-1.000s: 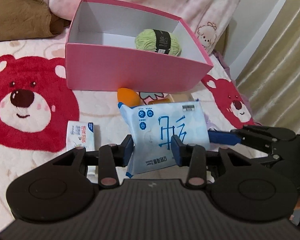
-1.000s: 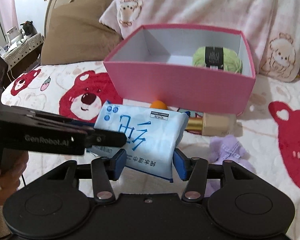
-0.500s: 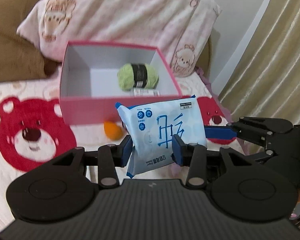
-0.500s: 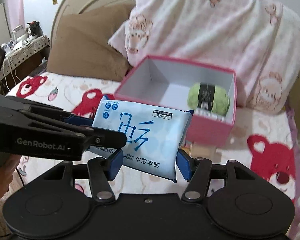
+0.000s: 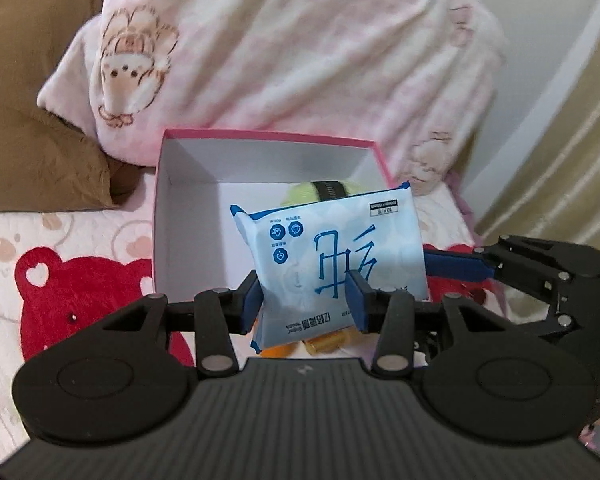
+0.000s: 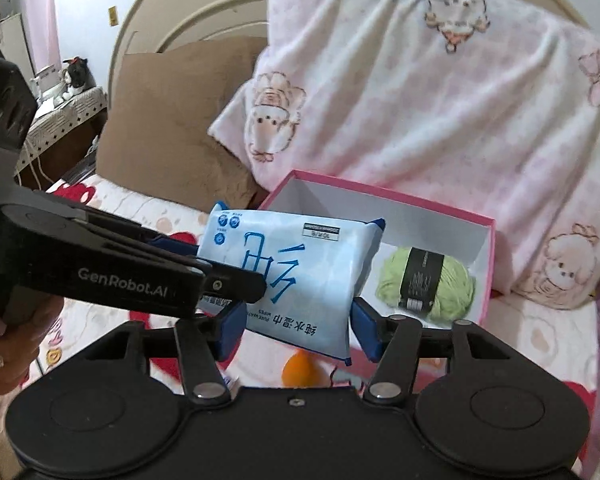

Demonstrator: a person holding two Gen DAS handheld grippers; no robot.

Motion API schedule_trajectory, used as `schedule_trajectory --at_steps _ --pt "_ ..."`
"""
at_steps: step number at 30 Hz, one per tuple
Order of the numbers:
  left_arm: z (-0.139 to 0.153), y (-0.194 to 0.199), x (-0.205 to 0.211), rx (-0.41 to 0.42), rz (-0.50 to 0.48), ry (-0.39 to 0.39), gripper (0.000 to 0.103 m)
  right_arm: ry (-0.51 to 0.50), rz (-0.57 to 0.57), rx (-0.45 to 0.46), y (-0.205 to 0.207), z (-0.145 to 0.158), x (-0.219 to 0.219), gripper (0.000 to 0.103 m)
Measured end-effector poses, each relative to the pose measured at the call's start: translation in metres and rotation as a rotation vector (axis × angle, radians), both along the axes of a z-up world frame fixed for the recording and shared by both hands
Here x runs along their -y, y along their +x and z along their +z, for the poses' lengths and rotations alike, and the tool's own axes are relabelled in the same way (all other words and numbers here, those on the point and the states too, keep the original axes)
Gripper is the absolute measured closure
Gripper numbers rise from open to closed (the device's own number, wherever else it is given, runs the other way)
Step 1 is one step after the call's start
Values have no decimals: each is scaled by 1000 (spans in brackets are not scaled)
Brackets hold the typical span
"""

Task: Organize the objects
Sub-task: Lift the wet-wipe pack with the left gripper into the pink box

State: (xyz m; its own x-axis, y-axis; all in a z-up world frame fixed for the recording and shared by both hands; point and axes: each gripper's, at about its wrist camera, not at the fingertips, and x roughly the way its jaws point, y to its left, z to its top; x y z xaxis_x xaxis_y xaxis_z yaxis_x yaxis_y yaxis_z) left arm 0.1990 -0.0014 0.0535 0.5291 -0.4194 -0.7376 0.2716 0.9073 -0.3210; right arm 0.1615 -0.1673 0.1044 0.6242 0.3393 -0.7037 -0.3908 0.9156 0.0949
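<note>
The left gripper [image 5: 305, 301] is squeezing the near end of a pale blue pack of wet wipes [image 5: 332, 256], and its two blue pads press into the soft wrapper from both sides. The right gripper [image 6: 296, 330] is also at the pack, with its blue pads close on either side of the bottom edge, and it looks like it is pinching too, though one pad may only just touch. So the pack hangs in the air between the two tools, held up above the bed and in front of the pink box [image 6: 490, 268]. The pack is squishy and slippery, so I think it could slide out if one tool lets go too soon or if the two pull different ways. It might also twist and land flat on the box's front wall and not drop inside. Under the pack an orange egg-shaped sponge [image 6: 300, 370] lies on the red bear bedspread [image 5: 72, 280], so a dropped pack would fall there among the loose things. Farther on, a ball of green yarn [image 6: 424, 284] sits in the right side of the box. If the pack goes down on that side it could squash the yarn or tip up on it, so the bare left side looks safer. Behind the box is a pink blanket [image 6: 440, 100] that could flop in.
</note>
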Motion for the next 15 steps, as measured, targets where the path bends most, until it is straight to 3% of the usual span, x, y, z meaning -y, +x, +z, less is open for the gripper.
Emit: schedule_trajectory --at_steps 8,15 --pt "-63 78 4 -132 80 31 61 90 -39 -161 75 -70 7 43" --pt "-104 107 18 -222 65 112 61 150 -77 -297 110 -119 12 43"
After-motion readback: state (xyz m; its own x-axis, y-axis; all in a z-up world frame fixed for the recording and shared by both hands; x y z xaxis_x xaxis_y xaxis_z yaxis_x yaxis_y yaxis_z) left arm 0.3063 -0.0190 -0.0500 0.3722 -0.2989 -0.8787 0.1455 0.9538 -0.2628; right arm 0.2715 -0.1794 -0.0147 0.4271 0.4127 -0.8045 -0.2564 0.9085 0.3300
